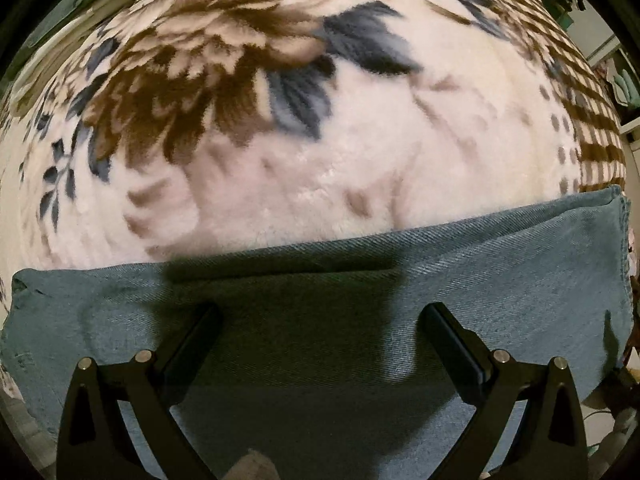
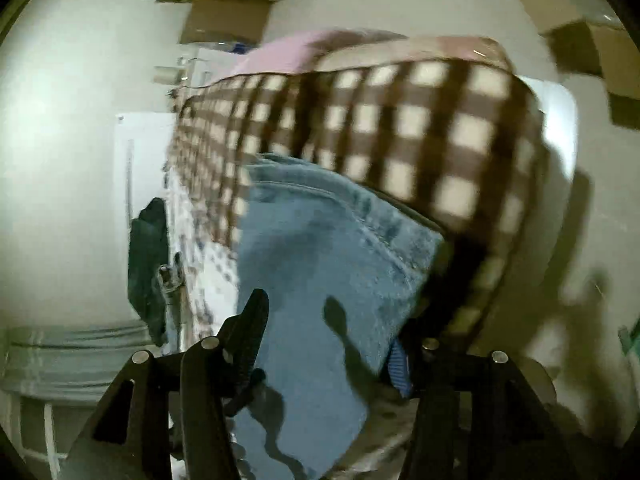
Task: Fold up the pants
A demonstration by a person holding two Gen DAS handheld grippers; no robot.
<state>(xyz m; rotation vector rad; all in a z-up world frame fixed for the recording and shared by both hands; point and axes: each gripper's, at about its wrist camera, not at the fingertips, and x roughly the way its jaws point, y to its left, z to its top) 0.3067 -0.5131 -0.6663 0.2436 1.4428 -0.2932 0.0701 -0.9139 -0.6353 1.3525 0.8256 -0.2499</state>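
Denim, blue, folded pants (image 1: 480, 280) lie on the floral fleece blanket (image 1: 320, 140) of the bed: soft, floppy, fairly heavy. My left gripper (image 1: 320, 320) hangs apart above them; my right gripper (image 2: 340, 328), apart too, holds nothing. I'd pinch a thick seamed edge.

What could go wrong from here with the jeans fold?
1. Left tool is open above flat denim: closing here may pinch only the top layer of the jeans.
2. In the right wrist view the jeans lie by the blanket edge; dragging could slide them off.
3. The right wrist view is blurred; the right tool could also catch the blanket.
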